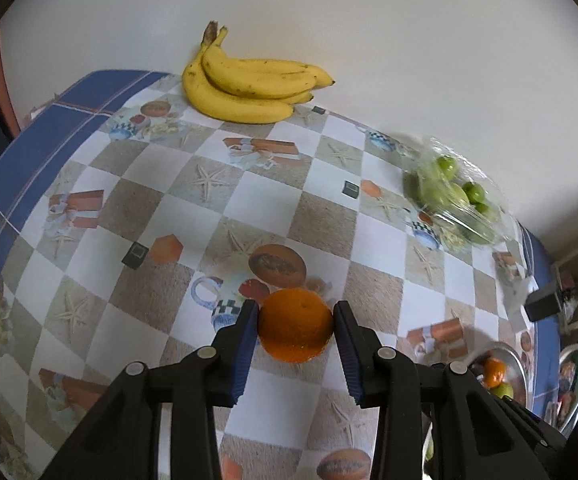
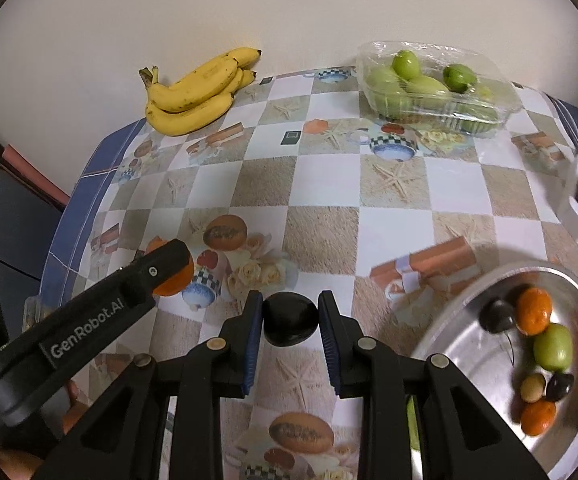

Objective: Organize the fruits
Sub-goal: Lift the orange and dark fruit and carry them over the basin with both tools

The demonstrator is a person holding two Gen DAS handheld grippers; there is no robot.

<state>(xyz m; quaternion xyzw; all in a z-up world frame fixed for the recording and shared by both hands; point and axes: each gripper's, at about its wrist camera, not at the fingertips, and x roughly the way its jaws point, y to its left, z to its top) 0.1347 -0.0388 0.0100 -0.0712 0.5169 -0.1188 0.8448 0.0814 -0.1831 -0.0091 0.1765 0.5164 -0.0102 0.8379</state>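
The round table under its checkered oilcloth with printed starfish and fruit, blue-bordered (image 2: 321, 216), carries everything I work with. At its right edge sits my round polished metal bowl (image 2: 469, 364), already holding two small oranges, a green fruit, a tan one and dark ones. Against the wall at the back lie a bunch of ripe yellow bananas (image 2: 197, 92) and, well apart to the right, a clear plastic clamshell tray of green fruits (image 2: 433, 84).

My left gripper (image 1: 295, 322), black with blue ribbed pads, has its jaws set narrowly on a round orange citrus fruit (image 1: 295, 326); both pads press its sides, and in the right wrist view the fruit is clear of the cloth. My right gripper (image 2: 291, 320), same build, is closed to a narrow gap on a glossy black oval fruit (image 2: 289, 318), pads touching both flanks. It hangs above the cloth, left of the bowl rim.
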